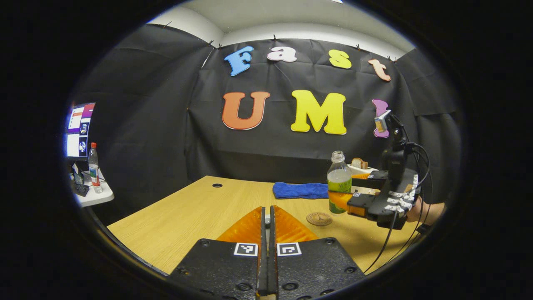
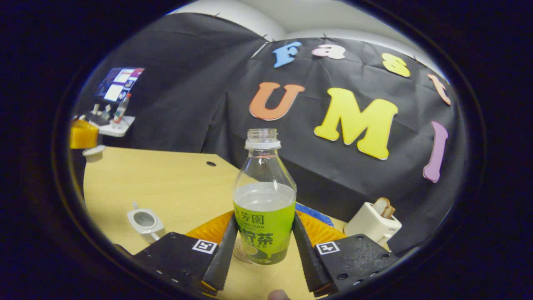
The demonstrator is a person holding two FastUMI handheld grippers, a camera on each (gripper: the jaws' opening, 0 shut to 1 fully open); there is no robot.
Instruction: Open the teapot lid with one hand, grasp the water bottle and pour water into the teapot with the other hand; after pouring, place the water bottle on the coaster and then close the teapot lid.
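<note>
In the right gripper view, the right gripper [image 2: 263,246] has its two fingers spread apart, one on each side of the water bottle [image 2: 264,200], and both fingers seem to lie against the green label of the bottle. The bottle stands upright between them, its long axis vertical and its uncapped mouth pointing up; it is about half full of clear water. Its bottom is just above or on the round coaster [image 2: 241,252], but whether they touch cannot be told. Ahead and to the left of this gripper, the small white teapot [image 2: 145,223] sits on the wooden table [image 2: 175,183] with its top open, well apart from the bottle. Far to the left, the left gripper [image 2: 83,134] holds the white teapot lid [image 2: 94,151] in the air at the edge of the table. To the right of the bottle stands a white toaster [image 2: 372,225] with a slice of bread in it, and a blue cloth [image 2: 314,213] lies just behind the bottle. In the left gripper view, the fingers of the left gripper [image 1: 267,216] are almost together, with only a narrow gap. Ahead to its right, the right gripper [image 1: 354,196] is seen around the upright bottle [image 1: 338,183], with the coaster [image 1: 319,218] just beside the bottle on the near side and the blue cloth [image 1: 300,190] behind.
</note>
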